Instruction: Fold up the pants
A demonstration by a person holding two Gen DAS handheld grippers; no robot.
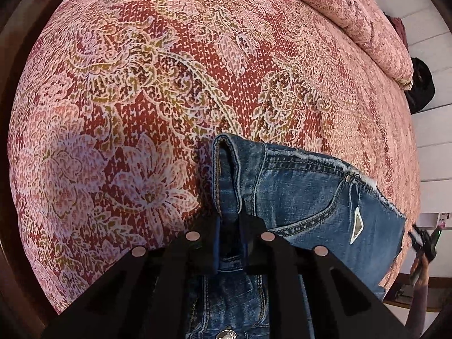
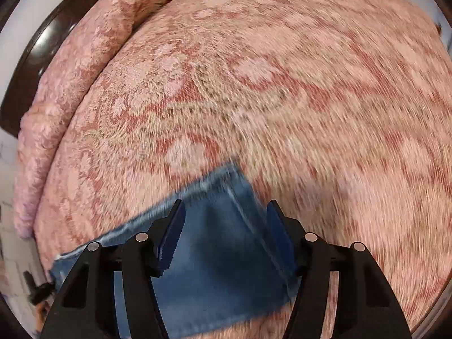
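Black fingers with blue pads fill the bottom of both wrist views, and they are mine. On the left gripper [image 1: 230, 243] the pads are clenched tight on a fold of the faded blue denim pants [image 1: 310, 197], right at the stitched waistband edge that stands up as a rolled ridge just ahead of the fingertips. A pocket seam, a rivet and a small silver triangular badge [image 1: 356, 224] lie to the right of my grip, so I judge this is the hip end of the garment.

On the right gripper [image 2: 224, 236] the jaws stand partly apart, with denim lying between them. This view is blurred, and I see no pad pressing on the cloth, so I count this hand as not gripping yet. The pants lie on the red and pink floral woven bedspread [image 1: 169, 84], near its closer edge, with a matching pink pillow [image 2: 65, 90] well apart at the far side.

To do this step well, I want the right pads to bite the full thickness of the leg at its edge seam before I lift anything. Then both hands should rise together and keep the cloth taut between them, so the fold line runs straight. A loose layer slipping out of the left pinch is the main risk, so I keep that grip firm.
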